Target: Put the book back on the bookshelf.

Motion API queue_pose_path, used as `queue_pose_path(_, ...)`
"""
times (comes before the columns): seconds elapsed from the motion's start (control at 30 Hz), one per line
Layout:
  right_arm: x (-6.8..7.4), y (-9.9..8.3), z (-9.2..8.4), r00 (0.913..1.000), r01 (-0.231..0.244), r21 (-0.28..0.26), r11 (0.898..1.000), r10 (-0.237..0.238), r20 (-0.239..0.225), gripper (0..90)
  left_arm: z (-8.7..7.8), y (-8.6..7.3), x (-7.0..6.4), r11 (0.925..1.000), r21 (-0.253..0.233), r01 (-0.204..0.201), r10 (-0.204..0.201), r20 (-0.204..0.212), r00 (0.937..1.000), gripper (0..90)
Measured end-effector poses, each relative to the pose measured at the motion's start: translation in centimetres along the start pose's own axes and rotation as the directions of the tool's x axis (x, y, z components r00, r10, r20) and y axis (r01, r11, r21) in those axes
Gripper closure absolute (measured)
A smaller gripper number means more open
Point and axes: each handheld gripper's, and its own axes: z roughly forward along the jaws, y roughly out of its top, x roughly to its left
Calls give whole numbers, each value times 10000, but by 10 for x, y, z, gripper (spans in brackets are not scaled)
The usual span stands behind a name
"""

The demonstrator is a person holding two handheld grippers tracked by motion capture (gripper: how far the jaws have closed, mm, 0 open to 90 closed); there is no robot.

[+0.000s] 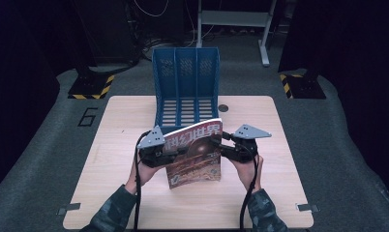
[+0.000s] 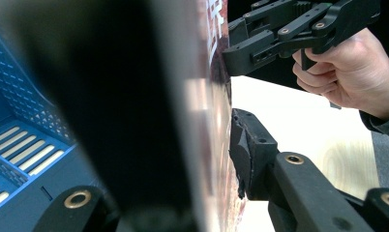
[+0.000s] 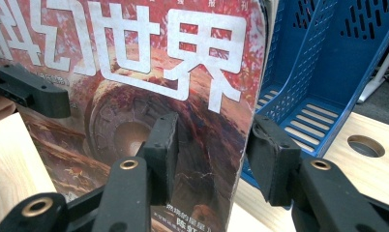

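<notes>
Near the middle of the desk (image 1: 134, 203) a magazine (image 1: 195, 154) stands upright just in front of the blue file rack (image 1: 185, 82), with bare wood open to left, right and near side. Left hand-held gripper (image 1: 156, 150) straddles its left edge, jaws loosened, one pad apart from the cover. Right hand-held gripper (image 1: 226, 145) is partly open, jaws bracketing the right edge; contact unclear.

Both forearms reach in from the desk's near edge. The left gripper (image 1: 171, 147) and right gripper (image 1: 220, 143) face each other, jaws partly apart.
</notes>
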Motion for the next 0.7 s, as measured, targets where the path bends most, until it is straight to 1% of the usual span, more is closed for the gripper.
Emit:
queue_pose_path(0.03,0,0,1,10000,-4,27,10000,4,29,558,0,1,0,10000,-25,45,-45,-38,10000,694)
queue_pose_path(0.07,0,0,1,10000,-4,27,10000,4,29,558,-1,3,1,10000,33,-45,46,-48,10000,694)
queue_pose_path(0.1,0,0,1,10000,-11,32,10000,10,23,558,-1,4,1,10000,-42,-35,34,-54,10000,690)
queue_pose_path(0.13,-1,0,1,10000,31,58,10000,-31,7,558,-1,6,2,10000,50,-58,58,44,10000,680)
queue_pose_path(0.17,-1,0,1,10000,22,58,10000,-21,-6,558,-1,8,3,10000,49,27,-27,76,10000,668)
queue_pose_path(0.23,-1,0,2,10000,-35,115,9999,35,11,558,-2,11,4,10000,-34,76,-76,84,9999,654)
queue_pose_path(0.27,-1,0,2,10000,-35,115,9999,35,11,558,-3,13,4,10000,20,25,-25,34,10000,654)
queue_pose_path(0.3,-1,0,3,10000,-54,120,9999,53,9,557,-3,15,5,10000,-36,60,-60,16,10000,643)
queue_pose_path(0.33,-2,0,3,10000,-43,137,9999,42,15,557,-4,18,6,10000,-6,36,-36,164,9999,619)
queue_pose_path(0.37,-2,0,3,10000,-36,173,9998,36,4,556,-4,20,6,10000,15,-58,58,221,9997,612)
queue_pose_path(0.4,-3,-1,5,10000,-75,259,9996,74,5,550,-4,23,5,10000,-3,-33,33,143,9999,606)
queue_pose_path(0.43,-4,-1,5,10000,-77,309,9995,78,-38,549,-5,25,6,9999,27,-118,118,160,9998,605)
queue_pose_path(0.47,-4,-1,5,10000,-77,309,9995,78,-38,549,-5,28,6,9997,38,-236,236,90,9997,605)
queue_pose_path(0.5,-4,-2,6,9999,-164,367,9992,165,-24,549,-5,30,7,9996,143,-241,241,66,9997,601)
queue_pose_path(0.53,-5,-2,6,9998,-163,352,9992,166,-69,549,-4,32,6,9998,130,-175,175,27,9998,602)
queue_pose_path(0.63,-6,-3,7,9997,-228,367,9991,231,-99,549,-3,36,8,9991,300,-298,297,40,9996,604)
queue_pose_path(0.67,-6,-3,6,9997,-222,362,9991,226,-105,548,-3,38,8,9987,324,-395,396,-40,9992,609)
queue_pose_path(0.7,-5,-3,6,9997,-217,367,9991,221,-102,548,-3,39,8,9988,310,-383,388,-153,9991,609)
